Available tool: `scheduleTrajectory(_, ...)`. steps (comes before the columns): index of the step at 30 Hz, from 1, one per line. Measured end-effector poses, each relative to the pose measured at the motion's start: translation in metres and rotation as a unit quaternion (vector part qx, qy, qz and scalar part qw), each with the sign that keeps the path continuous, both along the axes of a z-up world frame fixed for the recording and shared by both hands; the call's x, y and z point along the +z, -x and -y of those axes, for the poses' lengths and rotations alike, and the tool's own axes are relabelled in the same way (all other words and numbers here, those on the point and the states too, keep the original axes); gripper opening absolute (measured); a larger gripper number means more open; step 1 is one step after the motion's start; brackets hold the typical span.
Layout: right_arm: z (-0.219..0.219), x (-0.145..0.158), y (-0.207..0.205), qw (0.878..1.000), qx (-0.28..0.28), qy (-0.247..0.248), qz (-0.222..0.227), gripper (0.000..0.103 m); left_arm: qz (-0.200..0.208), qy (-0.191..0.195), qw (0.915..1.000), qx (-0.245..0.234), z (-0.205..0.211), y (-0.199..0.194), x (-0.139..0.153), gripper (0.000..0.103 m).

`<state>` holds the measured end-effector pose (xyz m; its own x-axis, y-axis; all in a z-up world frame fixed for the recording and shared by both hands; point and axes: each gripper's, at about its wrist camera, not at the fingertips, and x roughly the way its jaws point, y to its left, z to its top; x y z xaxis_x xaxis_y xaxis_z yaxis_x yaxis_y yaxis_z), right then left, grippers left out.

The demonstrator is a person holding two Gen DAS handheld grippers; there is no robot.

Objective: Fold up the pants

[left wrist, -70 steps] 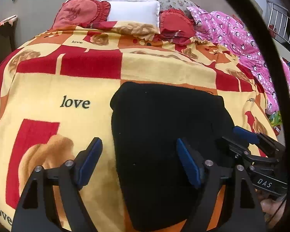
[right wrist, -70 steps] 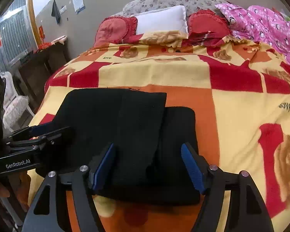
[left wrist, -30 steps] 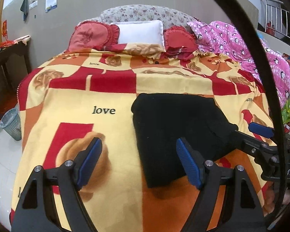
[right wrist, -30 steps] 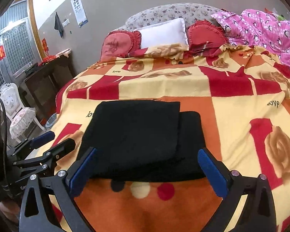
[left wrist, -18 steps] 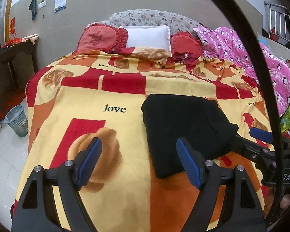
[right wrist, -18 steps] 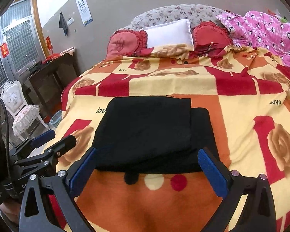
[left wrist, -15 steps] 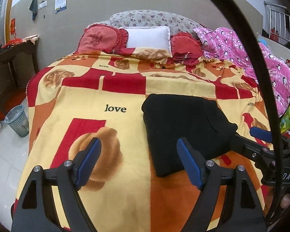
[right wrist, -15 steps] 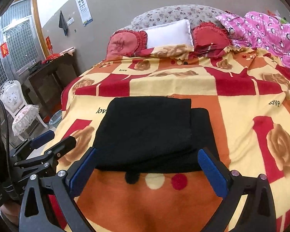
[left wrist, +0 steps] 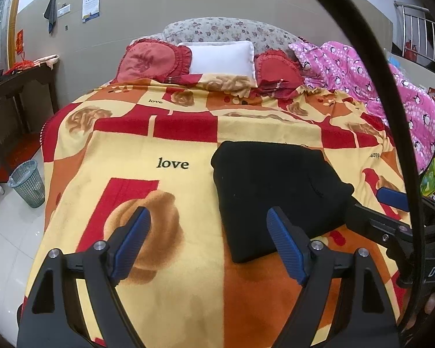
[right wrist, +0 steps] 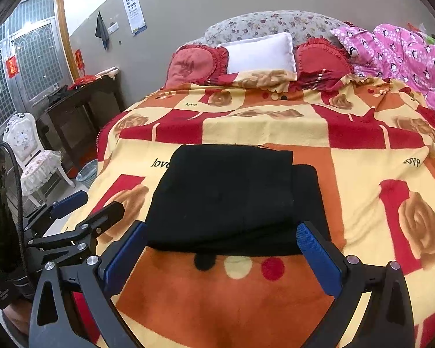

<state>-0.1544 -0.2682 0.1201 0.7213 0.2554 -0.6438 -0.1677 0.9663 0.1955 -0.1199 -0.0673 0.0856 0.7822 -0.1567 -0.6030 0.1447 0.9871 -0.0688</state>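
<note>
A bed spread with a red, orange and yellow blanket point(left wrist: 171, 150) fills both views. From the left: a mesh bin point(left wrist: 27, 182) on the tiled floor at nine o'clock, a dark side table point(right wrist: 81, 101), then pillows point(left wrist: 220, 56) at twelve and a pink quilt point(left wrist: 377, 84) at two. The black folded pants point(right wrist: 232, 194) lie flat mid-blanket. The left gripper point(left wrist: 208, 243) and right gripper point(right wrist: 221, 258) both gape wide, holding nothing. Since two seconds ago both have drawn back from the pants, and the right jaws have spread.
</note>
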Motion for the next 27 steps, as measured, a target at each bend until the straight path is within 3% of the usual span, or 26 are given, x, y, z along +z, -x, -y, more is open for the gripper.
scheduleTrajectory(27,0.0068,-0.0086,-0.0051,1.000,-0.003,0.003,-0.007,0.103,-0.009,-0.011,0.9999,-0.003,0.0089,-0.0030,-0.0072,0.083)
